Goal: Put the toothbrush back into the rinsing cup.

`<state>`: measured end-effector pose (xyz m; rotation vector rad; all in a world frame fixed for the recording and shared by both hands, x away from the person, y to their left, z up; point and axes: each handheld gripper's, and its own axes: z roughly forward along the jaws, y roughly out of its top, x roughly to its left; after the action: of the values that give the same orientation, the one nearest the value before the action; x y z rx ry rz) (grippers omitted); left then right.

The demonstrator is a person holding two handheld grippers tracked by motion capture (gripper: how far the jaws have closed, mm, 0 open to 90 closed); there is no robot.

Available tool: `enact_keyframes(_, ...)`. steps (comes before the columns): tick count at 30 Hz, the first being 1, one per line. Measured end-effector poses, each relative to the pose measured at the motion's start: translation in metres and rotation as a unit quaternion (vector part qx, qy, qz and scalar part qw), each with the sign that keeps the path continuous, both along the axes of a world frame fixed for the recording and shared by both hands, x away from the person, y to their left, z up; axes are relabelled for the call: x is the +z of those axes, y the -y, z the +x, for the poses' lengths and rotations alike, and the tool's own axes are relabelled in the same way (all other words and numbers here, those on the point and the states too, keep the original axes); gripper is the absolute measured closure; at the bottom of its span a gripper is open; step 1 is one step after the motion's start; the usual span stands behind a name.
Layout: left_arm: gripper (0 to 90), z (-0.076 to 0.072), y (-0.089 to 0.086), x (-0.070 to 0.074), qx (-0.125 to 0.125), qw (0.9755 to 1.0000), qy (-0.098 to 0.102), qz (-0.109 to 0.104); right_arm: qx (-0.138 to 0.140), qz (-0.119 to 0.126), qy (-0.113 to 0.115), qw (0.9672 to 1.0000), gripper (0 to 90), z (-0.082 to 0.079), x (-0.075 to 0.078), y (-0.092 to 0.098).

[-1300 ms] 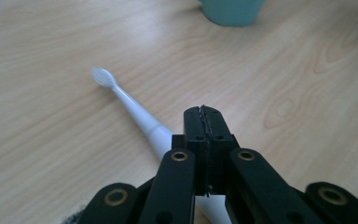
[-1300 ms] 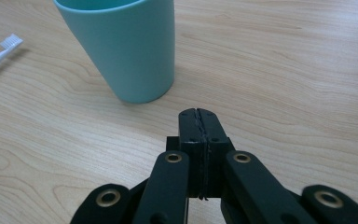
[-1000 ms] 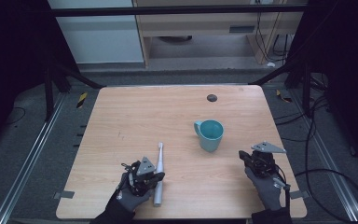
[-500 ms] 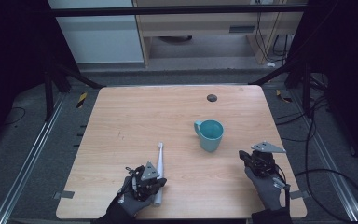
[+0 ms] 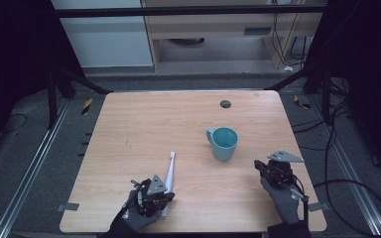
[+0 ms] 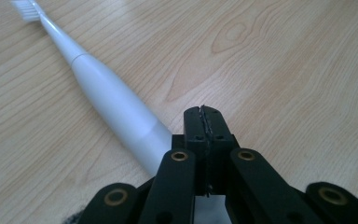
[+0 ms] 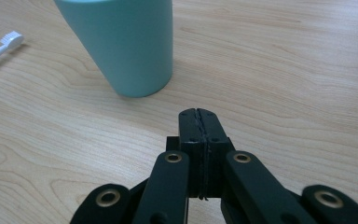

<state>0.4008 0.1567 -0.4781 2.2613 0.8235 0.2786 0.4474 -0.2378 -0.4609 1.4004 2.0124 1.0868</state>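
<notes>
A: Where's the toothbrush (image 5: 168, 174)?
B: Flat on the bench (image 5: 129, 129), near the front edge, left of middle, bristles pointing away from the person. In the left gripper view it runs from the top left down to just beside the jaws, its thick end passing under them on their left.
A: And the left gripper (image 6: 204, 122)?
B: Low over the handle end, jaws pressed together with nothing between them. They sit alongside the toothbrush, not around it.
A: The right gripper (image 7: 199, 122)?
B: Near the bench's front right corner, jaws also pressed together and empty. It points at the cup (image 7: 121, 42), which stands upright a little ahead of it, apart from the tips.
A: Cup versus toothbrush?
B: The cup (image 5: 223, 143) stands right of the bristle end, well apart. A small dark disc (image 5: 225, 103) lies near the far edge
</notes>
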Motion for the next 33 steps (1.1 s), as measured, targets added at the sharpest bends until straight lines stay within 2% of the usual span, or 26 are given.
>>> enact_keyframes(13,89.9,-0.004,-0.009,0.0,0.006,1.0,0.0,0.0,-0.001,-0.001,0.0,1.0,89.9,0.0,0.0,0.0)
enact_keyframes(17,89.9,-0.003,-0.013,0.002,0.011,0.9999,0.003,-0.006,-0.001,-0.002,-0.001,1.0,89.9,0.0,0.0,0.0)
enact_keyframes(24,89.6,0.003,-0.026,0.012,0.045,0.9984,0.019,-0.028,-0.003,0.002,-0.001,1.0,89.6,0.0,0.0,0.0)
enact_keyframes(27,87.8,0.007,-0.032,0.018,0.065,0.9967,0.027,-0.04,-0.003,0.005,0.001,1.0,88.9,0.0,0.001,0.001)
enact_keyframes(33,83.5,0.014,-0.039,0.027,0.095,0.9935,0.038,-0.051,-0.006,0.005,0.002,1.0,86.3,0.001,0.0,0.003)
